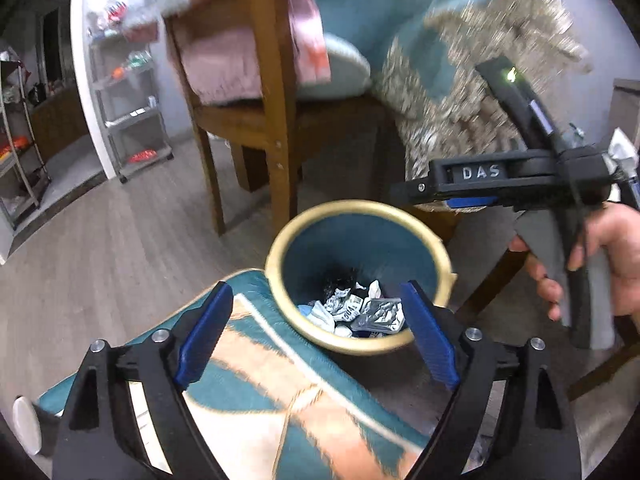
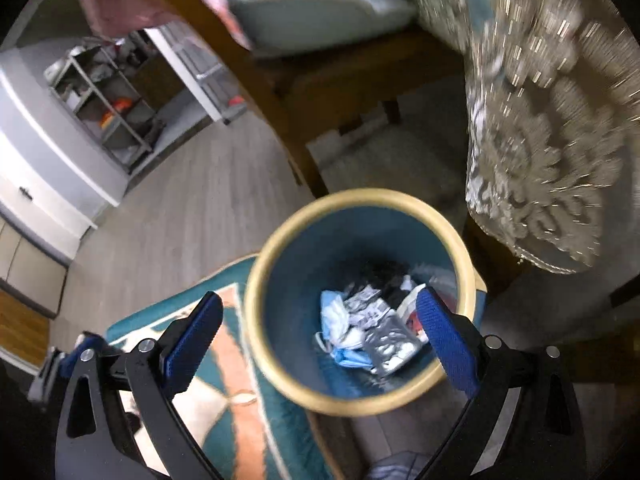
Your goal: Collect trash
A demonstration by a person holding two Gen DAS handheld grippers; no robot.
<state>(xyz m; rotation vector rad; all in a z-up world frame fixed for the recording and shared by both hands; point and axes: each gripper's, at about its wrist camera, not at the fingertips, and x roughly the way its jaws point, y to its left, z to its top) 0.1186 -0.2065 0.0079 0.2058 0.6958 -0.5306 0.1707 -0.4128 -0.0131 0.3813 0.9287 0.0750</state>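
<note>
Round teal bin w/ cream rim (image 2: pixel 256 280) upright on floor, mouth up, beside teal-and-peach patterned rug (image 1: pixel 280 384). Inside: crumpled silver foil wrappers (image 2: pixel 390 344), blue face masks (image 2: pixel 340 320), print illegible. Left gripper (image 1: pixel 316 332) agape, empty; right gripper (image 2: pixel 320 336) likewise, marked "DAS".

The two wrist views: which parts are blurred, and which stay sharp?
Left wrist view: the patterned cloth and chair smear, the left tool stays sharp. Right wrist view: the bin rim and lace cloth streak, the right tool stays crisp; fisheye bends both edges.
</note>
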